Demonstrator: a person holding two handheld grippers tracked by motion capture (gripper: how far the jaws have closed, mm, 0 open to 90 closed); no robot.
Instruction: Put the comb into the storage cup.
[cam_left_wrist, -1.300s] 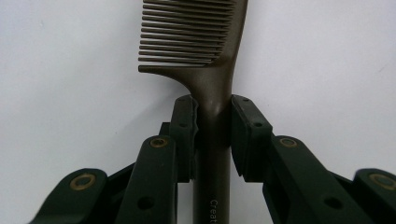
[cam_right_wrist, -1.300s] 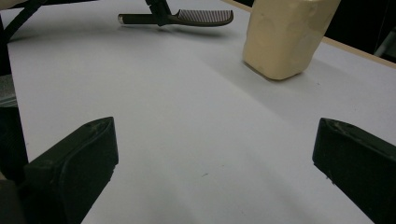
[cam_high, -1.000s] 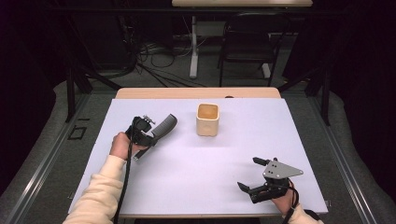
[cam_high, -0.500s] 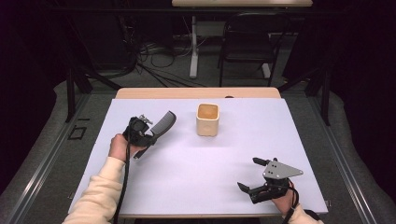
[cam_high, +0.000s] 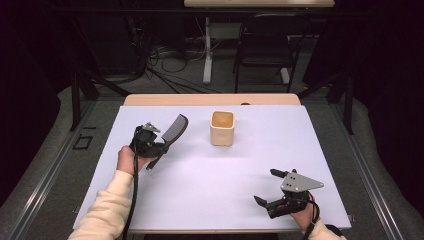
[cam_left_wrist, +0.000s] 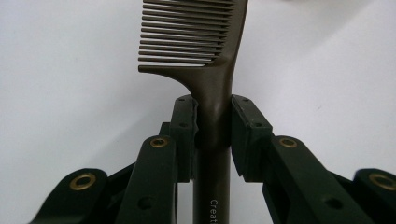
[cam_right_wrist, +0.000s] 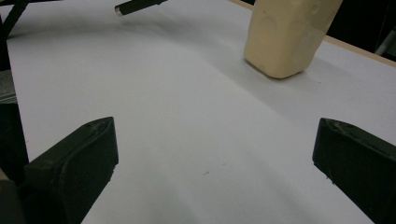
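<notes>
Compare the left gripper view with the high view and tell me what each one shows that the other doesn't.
The left gripper view alone shows the comb's separate teeth, white lettering on its handle, and the left tongs' pads pressing both sides of that handle. The high view alone shows the beige cup beside the comb, the right tongs standing open near the table's front edge, and a chair beyond. Both show the comb clamped in the left tongs over the white tabletop.
</notes>
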